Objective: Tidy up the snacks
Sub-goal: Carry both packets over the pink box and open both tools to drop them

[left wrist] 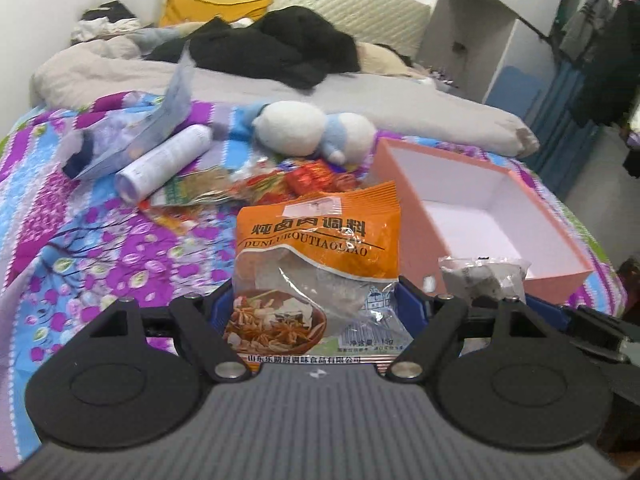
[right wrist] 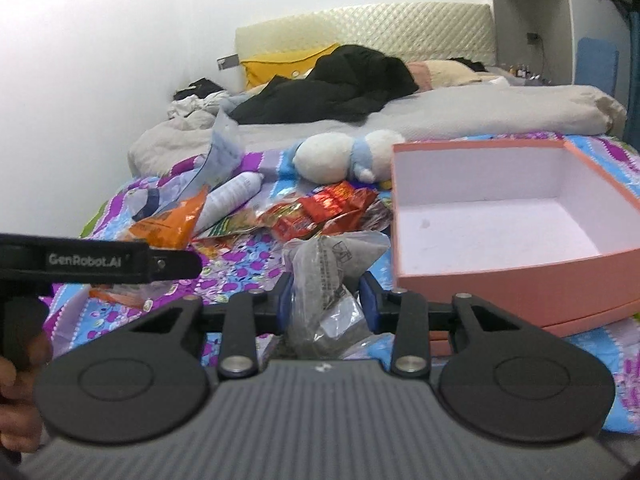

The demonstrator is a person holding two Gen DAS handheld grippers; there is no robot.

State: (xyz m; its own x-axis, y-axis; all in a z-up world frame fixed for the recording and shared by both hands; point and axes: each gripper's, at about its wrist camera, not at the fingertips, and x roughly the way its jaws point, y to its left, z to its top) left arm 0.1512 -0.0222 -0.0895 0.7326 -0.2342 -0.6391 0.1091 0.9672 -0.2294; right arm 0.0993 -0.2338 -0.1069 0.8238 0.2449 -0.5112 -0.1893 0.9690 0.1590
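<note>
Bedroom: bed against a plain white wall, wardrobe unit at the far right.

The bed (right wrist: pixel 500 116) carries a floral purple-and-blue quilt (left wrist: pixel 104 240) over its near half and a grey duvet (left wrist: pixel 360 96) across its far half. A cream quilted headboard (right wrist: pixel 400 28) stands at the far edge, with a yellow pillow (left wrist: pixel 208 6) and black clothing (left wrist: pixel 280 48) before it. A white wardrobe (left wrist: pixel 472 28) adjoins the far right corner; garments hang (left wrist: pixel 592 28) beyond. Lighting is even.
</note>
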